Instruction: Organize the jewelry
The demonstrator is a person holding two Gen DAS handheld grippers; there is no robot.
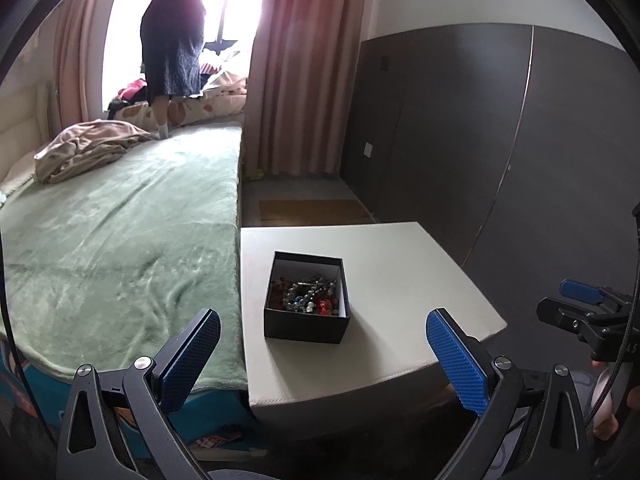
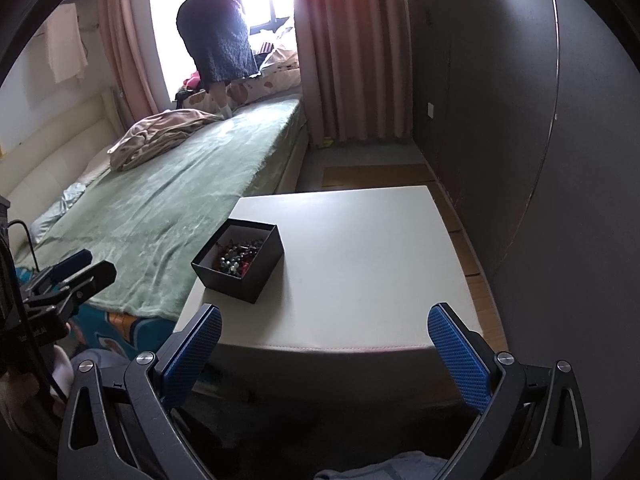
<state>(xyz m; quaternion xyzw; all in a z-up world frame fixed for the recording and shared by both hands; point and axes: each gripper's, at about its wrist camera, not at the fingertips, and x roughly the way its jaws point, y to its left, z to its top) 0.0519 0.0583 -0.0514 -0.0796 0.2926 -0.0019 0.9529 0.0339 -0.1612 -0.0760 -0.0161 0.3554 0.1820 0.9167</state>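
Observation:
A black open box (image 1: 306,320) (image 2: 256,276) stands on a white table (image 1: 400,272) (image 2: 360,264), near its left side. Inside lies a tangle of beaded jewelry (image 1: 308,296) (image 2: 236,258) in grey, blue and red. My left gripper (image 1: 324,344) is open, held short of the table's near edge, with the box just beyond its fingers. My right gripper (image 2: 324,344) is open too, at the table's near edge, the box ahead to its left. Neither holds anything. The right gripper (image 1: 580,300) also shows at the right of the left wrist view, the left gripper (image 2: 68,272) at the left of the right wrist view.
A bed with a green blanket (image 1: 120,240) (image 2: 160,208) adjoins the table's left side, a beige cloth (image 1: 84,148) crumpled on it. A person in a dark skirt (image 1: 172,44) stands at the window. Dark wardrobe doors (image 1: 500,128) line the right. Pink curtains (image 1: 304,72) hang behind.

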